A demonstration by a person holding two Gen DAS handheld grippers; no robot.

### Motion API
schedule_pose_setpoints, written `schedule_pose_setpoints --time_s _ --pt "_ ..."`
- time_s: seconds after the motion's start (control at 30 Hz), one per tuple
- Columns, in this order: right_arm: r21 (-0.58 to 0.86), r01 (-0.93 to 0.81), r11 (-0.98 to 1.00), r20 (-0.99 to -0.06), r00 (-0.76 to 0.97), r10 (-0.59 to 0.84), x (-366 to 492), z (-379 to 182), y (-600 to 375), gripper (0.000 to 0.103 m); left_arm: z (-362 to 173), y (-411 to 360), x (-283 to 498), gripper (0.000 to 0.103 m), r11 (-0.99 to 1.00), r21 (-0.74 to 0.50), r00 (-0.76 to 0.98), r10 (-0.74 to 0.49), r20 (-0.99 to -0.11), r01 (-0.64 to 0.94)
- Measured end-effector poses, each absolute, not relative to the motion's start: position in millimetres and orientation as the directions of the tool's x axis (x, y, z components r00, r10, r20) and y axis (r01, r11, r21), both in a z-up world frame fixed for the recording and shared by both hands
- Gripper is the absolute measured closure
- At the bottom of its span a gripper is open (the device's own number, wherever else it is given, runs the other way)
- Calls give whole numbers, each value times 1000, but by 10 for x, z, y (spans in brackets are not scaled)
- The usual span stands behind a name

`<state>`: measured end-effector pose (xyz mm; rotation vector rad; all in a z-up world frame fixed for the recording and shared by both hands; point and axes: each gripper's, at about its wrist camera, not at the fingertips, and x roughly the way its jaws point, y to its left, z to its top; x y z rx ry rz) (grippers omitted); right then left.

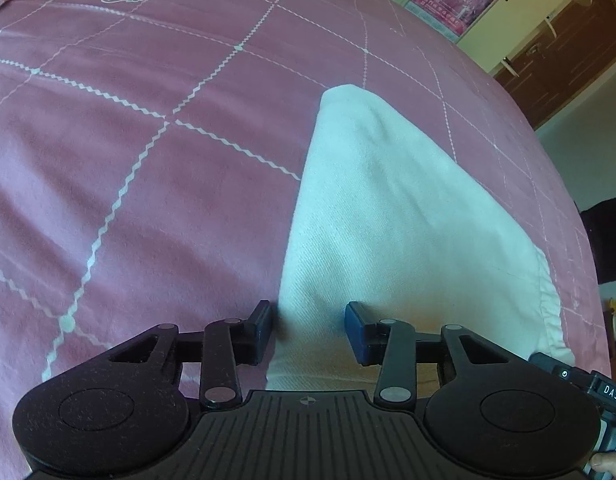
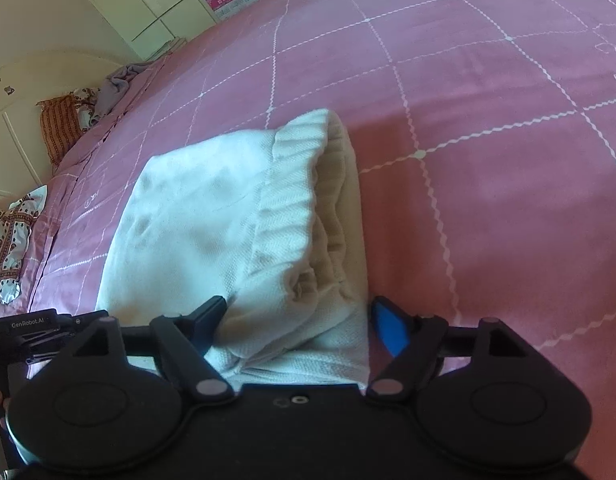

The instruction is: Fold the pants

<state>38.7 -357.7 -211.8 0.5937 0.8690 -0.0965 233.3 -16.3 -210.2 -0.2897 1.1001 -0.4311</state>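
The white pants (image 1: 388,208) lie folded into a thick bundle on the pink checked bedcover (image 1: 148,160). My left gripper (image 1: 310,330) hangs over the bundle's near left edge. Its jaws stand apart, with flat, unpinched fabric between them. In the right wrist view the pants (image 2: 212,208) show their ribbed waistband (image 2: 292,184) and stacked layers on the right side. My right gripper (image 2: 302,320) stands wide open around the bundle's near corner. Its left finger rests against the cloth, and its blue pad (image 2: 390,330) is just off the fabric's edge.
The bedcover (image 2: 488,160) spreads wide to the right and far side. Patterned pillows (image 2: 8,248), an orange cushion (image 2: 60,128) and a grey cloth (image 2: 116,84) lie at the bed's far left. A pale wardrobe (image 2: 148,0) stands behind. A dark sleeve (image 1: 608,240) shows at the right edge.
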Motion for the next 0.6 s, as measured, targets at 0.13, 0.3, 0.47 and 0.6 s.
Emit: schedule_pose_setpoints --time_s 0.13,0.3,0.47,0.6 --pt "485 294 824 -732 652 199 443 -2194 -3646 20 -2172 -227 2448 62 871 -455 359 -492 -793 186" --pt "512 280 812 -720 656 228 541 -2174 -3641 44 -2063 -177 2339 78 828 -538 370 -554 -746 155" --pt "529 255 809 -716 646 265 571 -2185 -3699 42 -2270 -145 2469 74 813 -561 322 -579 -749 157" --pt "553 246 796 -692 667 275 637 -2263 -3707 32 -2403 -44 2567 72 759 -644 286 -640 -714 91"
